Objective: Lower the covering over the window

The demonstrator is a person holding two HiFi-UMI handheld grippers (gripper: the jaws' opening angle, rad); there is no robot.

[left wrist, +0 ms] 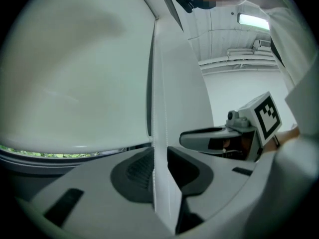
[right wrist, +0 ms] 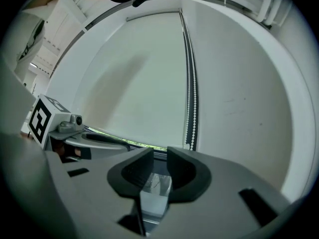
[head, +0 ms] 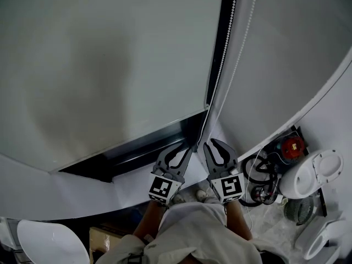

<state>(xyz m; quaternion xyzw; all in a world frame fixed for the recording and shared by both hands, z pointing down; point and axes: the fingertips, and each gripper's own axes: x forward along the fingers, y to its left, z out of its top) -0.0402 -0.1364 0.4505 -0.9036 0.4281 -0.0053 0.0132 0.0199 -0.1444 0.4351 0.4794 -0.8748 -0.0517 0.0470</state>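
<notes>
Left gripper [left wrist: 159, 158] narrowly apart on bead chain [right wrist: 189, 123], right gripper [right wrist: 157, 156] seemingly on clear tab [right wrist: 155, 185], beside the blind [head: 110, 65].

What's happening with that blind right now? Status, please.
Left tool shut on bead cord. Right tool shut on clear piece. Blind nearly down, sliver of window showing. Nothing seen blocking.

A white wall [head: 286, 48] is flanking a dark window frame [head: 137, 147], a strip light [left wrist: 253, 20] is glowing on the ceiling [left wrist: 222, 34], and a fan [head: 300, 209] and tangled cables [head: 261, 175] are lying on the pale floor [head: 275, 224].
</notes>
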